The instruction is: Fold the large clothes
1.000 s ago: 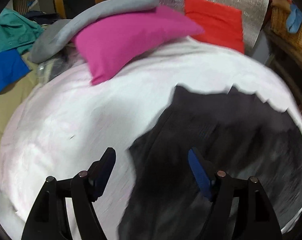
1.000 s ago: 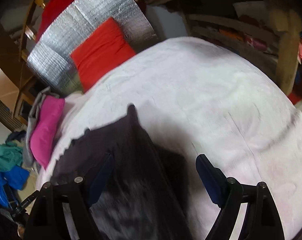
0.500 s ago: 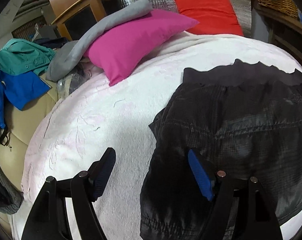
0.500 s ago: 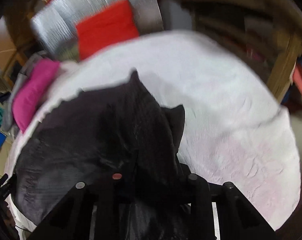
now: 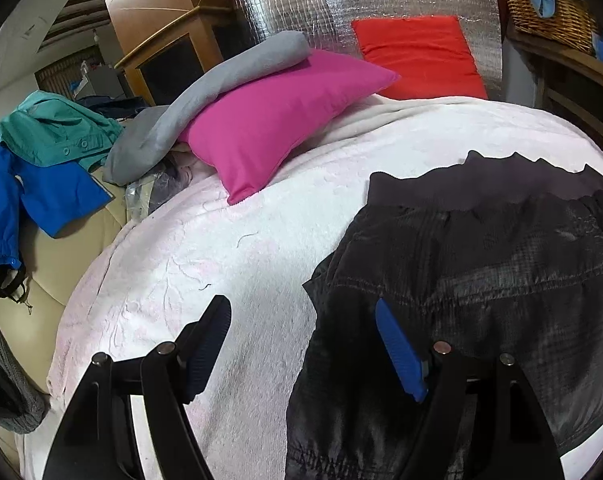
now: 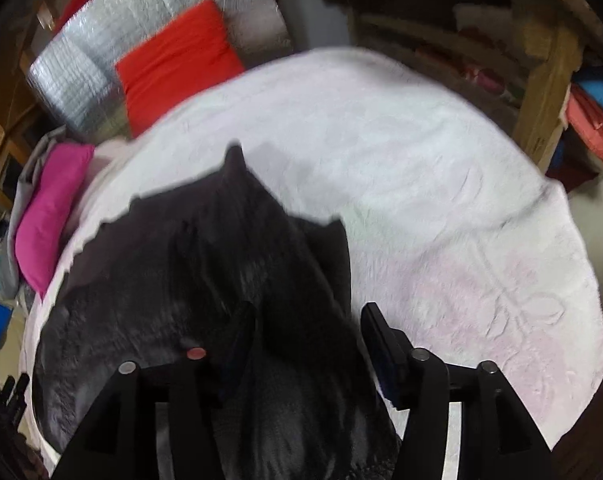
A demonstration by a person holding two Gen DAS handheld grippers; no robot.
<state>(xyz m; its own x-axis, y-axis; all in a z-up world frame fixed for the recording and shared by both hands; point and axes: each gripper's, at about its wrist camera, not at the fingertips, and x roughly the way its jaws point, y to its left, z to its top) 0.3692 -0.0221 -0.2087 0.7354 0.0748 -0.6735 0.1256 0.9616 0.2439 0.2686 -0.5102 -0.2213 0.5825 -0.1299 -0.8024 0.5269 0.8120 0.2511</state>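
On the bed (image 5: 261, 240) lie one dark garment (image 5: 481, 280) and two cushions; left gripper (image 5: 301, 344) fingers spread wide, right gripper (image 6: 309, 344) fingers apart astride a garment fold.

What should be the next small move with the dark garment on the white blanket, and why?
Probably close the left hand-held gripper on the near left edge of the dark garment. Its jaws stand open over that edge, holding nothing. The right hand-held gripper is also open, with dark cloth bunched between its fingers on the white blanket.
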